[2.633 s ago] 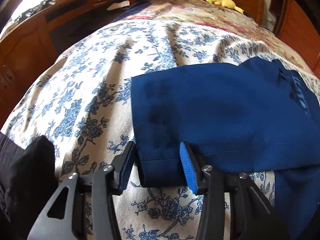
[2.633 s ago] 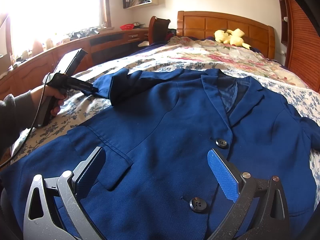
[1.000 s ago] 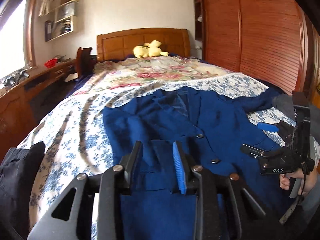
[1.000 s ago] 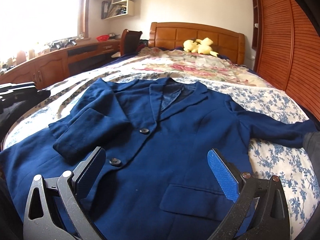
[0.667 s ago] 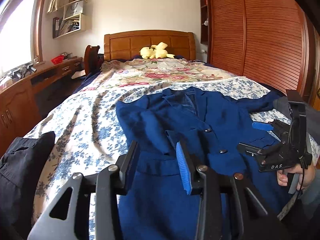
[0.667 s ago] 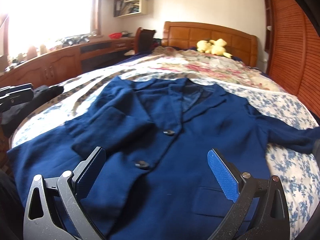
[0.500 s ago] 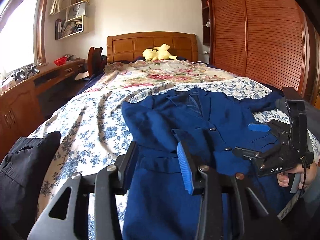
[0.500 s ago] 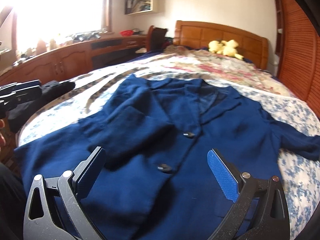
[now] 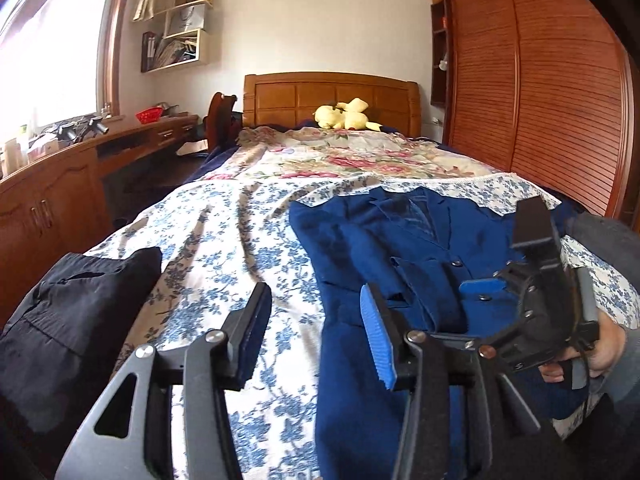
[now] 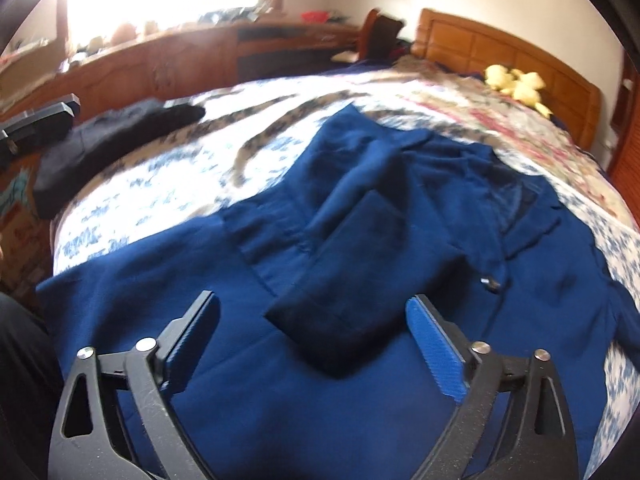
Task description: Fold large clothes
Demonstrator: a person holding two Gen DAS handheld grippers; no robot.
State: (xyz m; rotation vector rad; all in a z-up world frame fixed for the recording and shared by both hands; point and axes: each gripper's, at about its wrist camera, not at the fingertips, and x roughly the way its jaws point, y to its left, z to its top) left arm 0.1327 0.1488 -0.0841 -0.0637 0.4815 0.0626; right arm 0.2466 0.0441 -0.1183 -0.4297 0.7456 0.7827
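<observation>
I have let go of the sleeve (image 10: 360, 264): a second ago my left gripper (image 9: 316, 332) had it pinched, and now its jaws are opening with nothing between them, only the floral bedspread (image 9: 224, 240) showing through the gap, the gripper drawn back off the jacket's near edge. The blue jacket (image 10: 280, 380) lies face up across the foot of the bed, collar toward the headboard (image 9: 332, 96), and that sleeve now rests folded over its front, cuff pointing toward me. My right gripper (image 10: 316, 344) has swung from the far side of the jacket to sit above that cuff; its jaws are wide but closing, and I see the fabric below them rather than pinched, though this view is smeared by motion, so I cannot rule out a light touch. In the left view the right hand (image 9: 592, 356) holds its gripper over the buttons (image 9: 456, 264). I judge the first sleeve fold done; the other sleeve, trailing off to the right, is still to come in. The black garment (image 9: 68, 312) sits apart at the left.
</observation>
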